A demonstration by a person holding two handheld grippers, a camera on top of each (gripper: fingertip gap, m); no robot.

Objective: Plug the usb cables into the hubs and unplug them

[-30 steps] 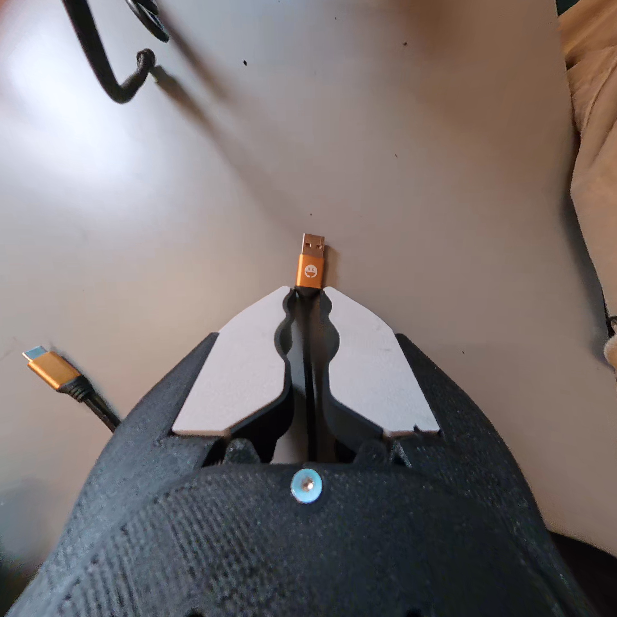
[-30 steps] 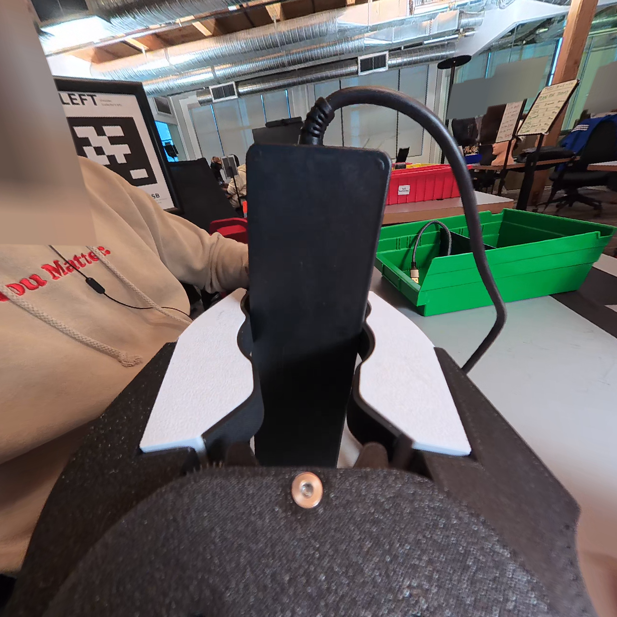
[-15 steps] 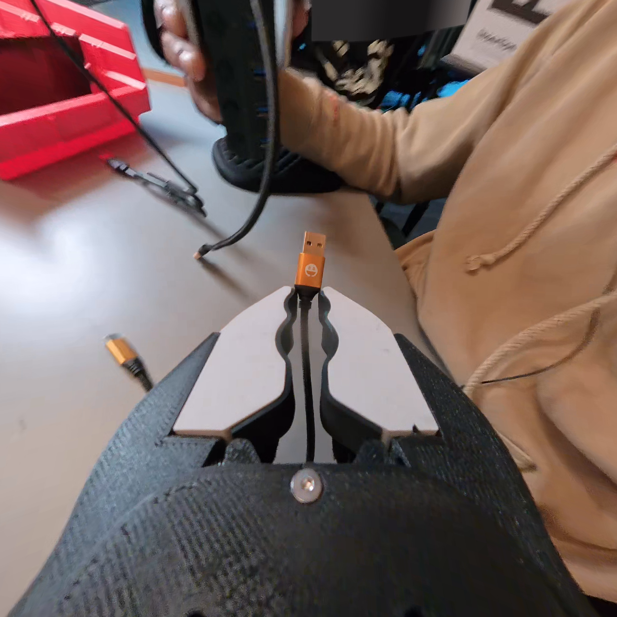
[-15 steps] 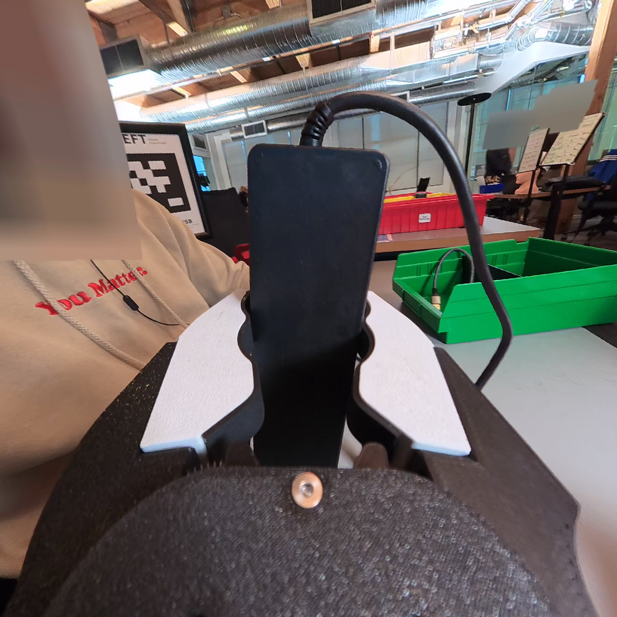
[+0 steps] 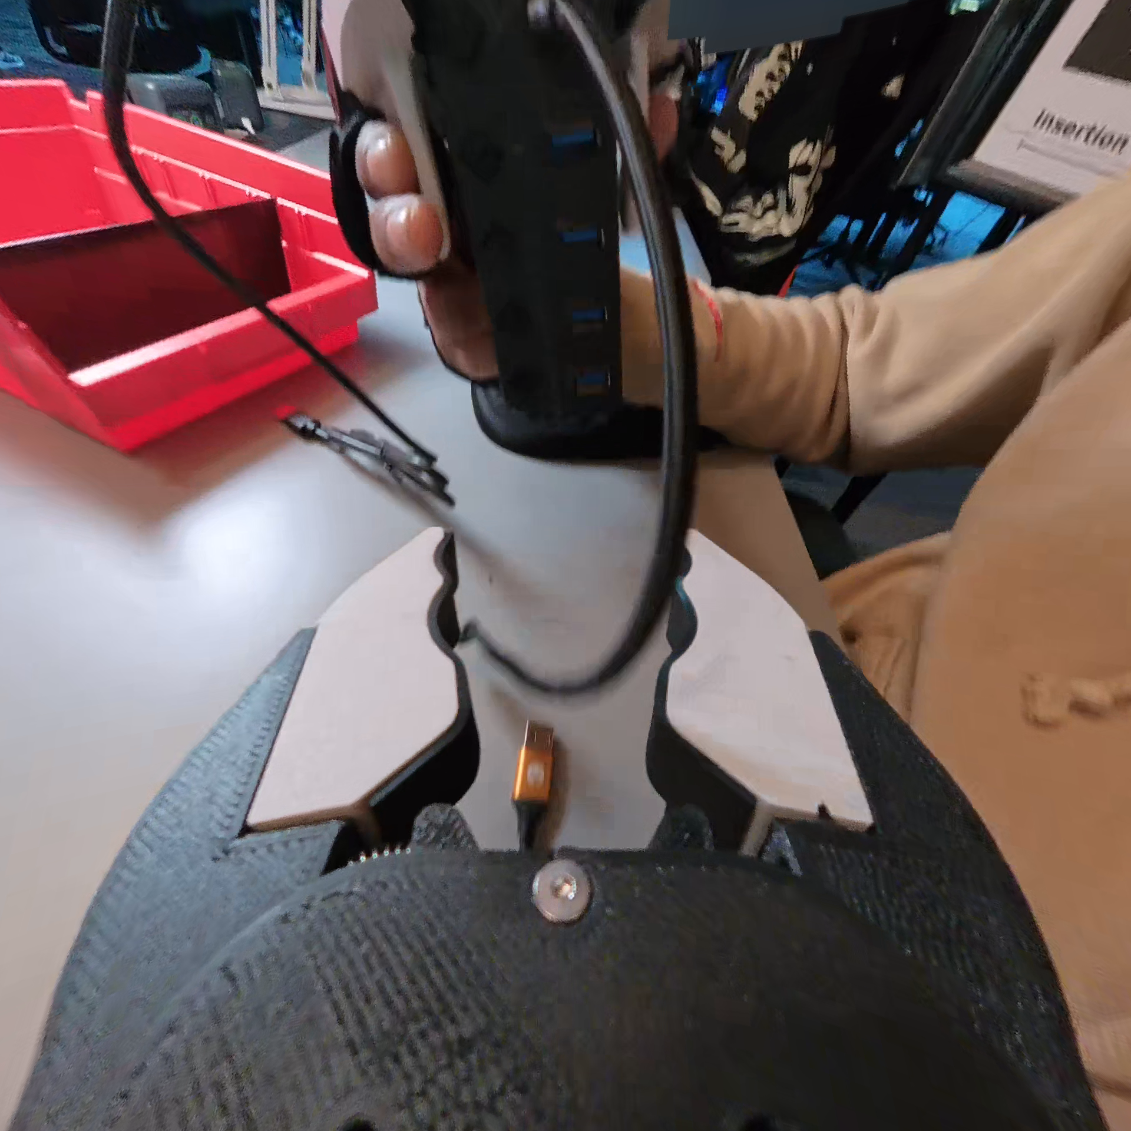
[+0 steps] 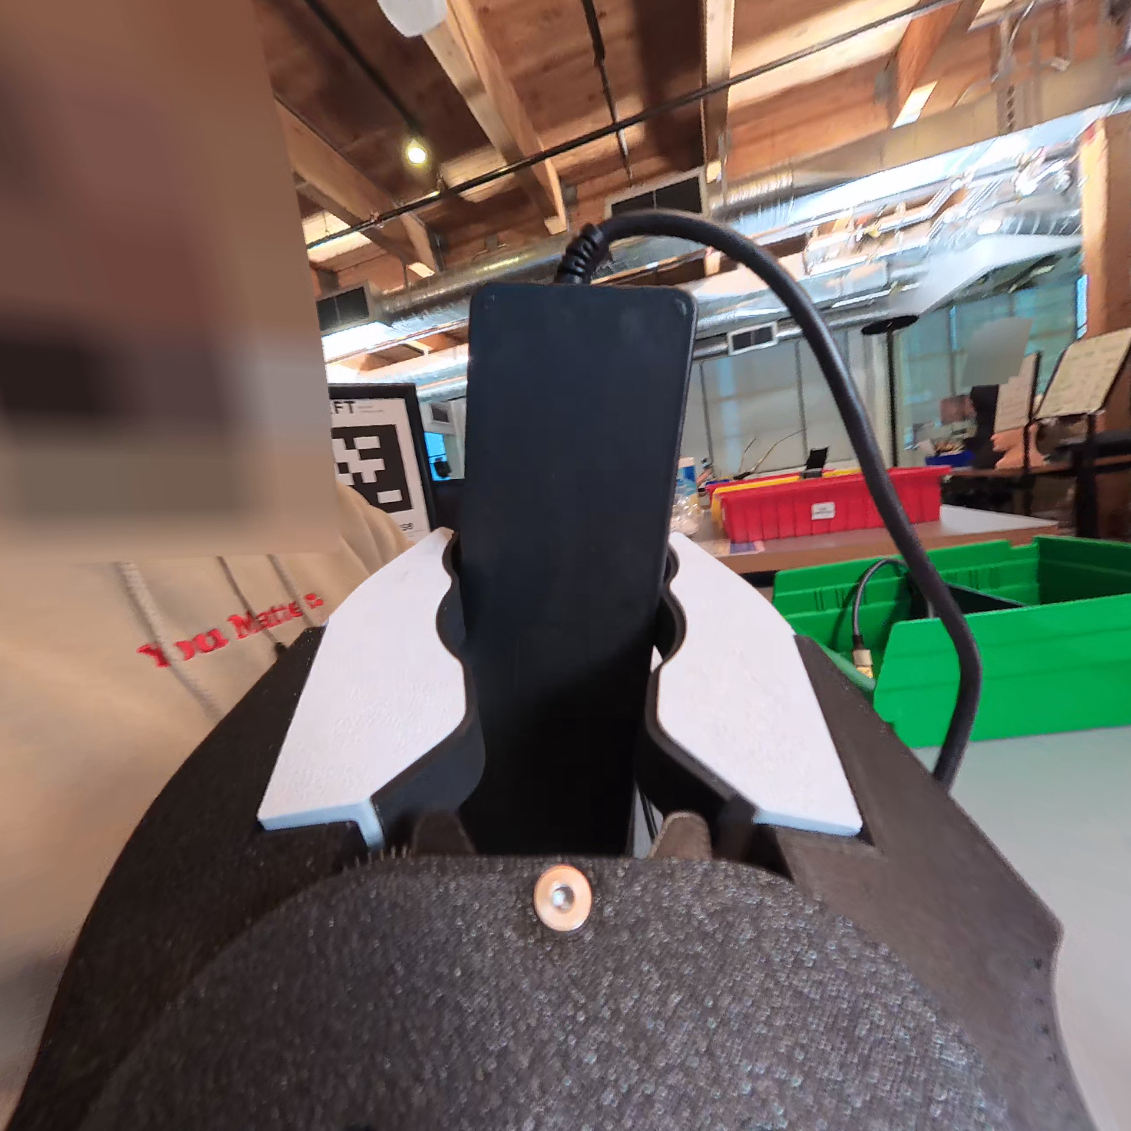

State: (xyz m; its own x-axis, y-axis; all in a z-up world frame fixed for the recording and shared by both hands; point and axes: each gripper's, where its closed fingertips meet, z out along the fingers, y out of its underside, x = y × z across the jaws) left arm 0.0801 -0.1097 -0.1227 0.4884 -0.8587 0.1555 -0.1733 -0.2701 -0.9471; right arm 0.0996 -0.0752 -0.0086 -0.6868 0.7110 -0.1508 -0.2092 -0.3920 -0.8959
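The left gripper (image 5: 566, 551) stands with its jaws spread wide and nothing between the 2 pale fingers (image 5: 361, 691). Below the gap, near the gripper's base, the orange USB-A plug (image 5: 533, 772) of a USB cable lies apart from both fingers, its metal tip pointing forward and its dark cord running back under the gripper body; whether it rests on the grey table (image 5: 153, 612) or hangs just above it cannot be told. Ahead, the right gripper (image 6: 560, 538) is clamped on a black USB hub (image 6: 569, 551), which it holds upright with the hub standing well above the fingertips. In the left wrist view the same hub (image 5: 544, 245) shows a column of 4 blue ports on its facing side, and a person's hand (image 5: 404, 202) grips the right gripper's handle beside it, with a beige sleeve (image 5: 887, 367) reaching in from the right. The hub's black lead (image 5: 673, 398) leaves its top end, curves down in a long loop and sweeps through the open gap of the left gripper, ending near the left finger. A red bin (image 5: 183, 318) sits on the table at far left, with a thin black cable (image 5: 245, 287) trailing out of it to a dark connector (image 5: 379, 453) on the tabletop. In the right wrist view a green bin (image 6: 1010, 661) stands on the table to the right, a braided cable (image 6: 863, 618) arching inside it.
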